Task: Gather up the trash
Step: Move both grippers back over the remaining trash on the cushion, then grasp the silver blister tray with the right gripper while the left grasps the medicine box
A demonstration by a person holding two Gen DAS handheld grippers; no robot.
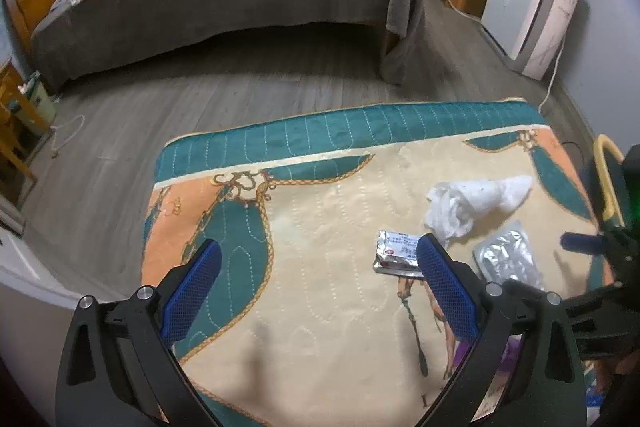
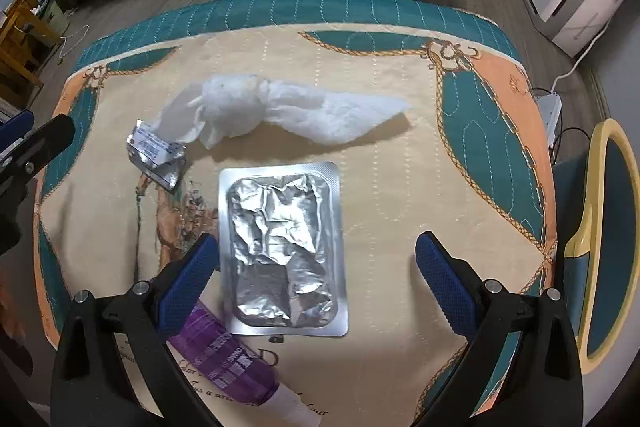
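On the quilted mat (image 2: 400, 187): flat foil blister tray (image 2: 280, 247), crumpled foil inside.

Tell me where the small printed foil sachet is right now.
The small printed foil sachet lies on the patterned mat, left of the big silver foil tray and just below the crumpled white tissue.

A crumpled foil tray (image 2: 283, 247) is seen lying flat at centre on the patterned mat (image 2: 400, 187), between the spread fingers of the right gripper (image 2: 316, 259). White tissue (image 2: 272, 111) lies at twelve o'clock, a small foil packet (image 2: 157, 155) at ten, a purple tube (image 2: 228, 359) at seven.
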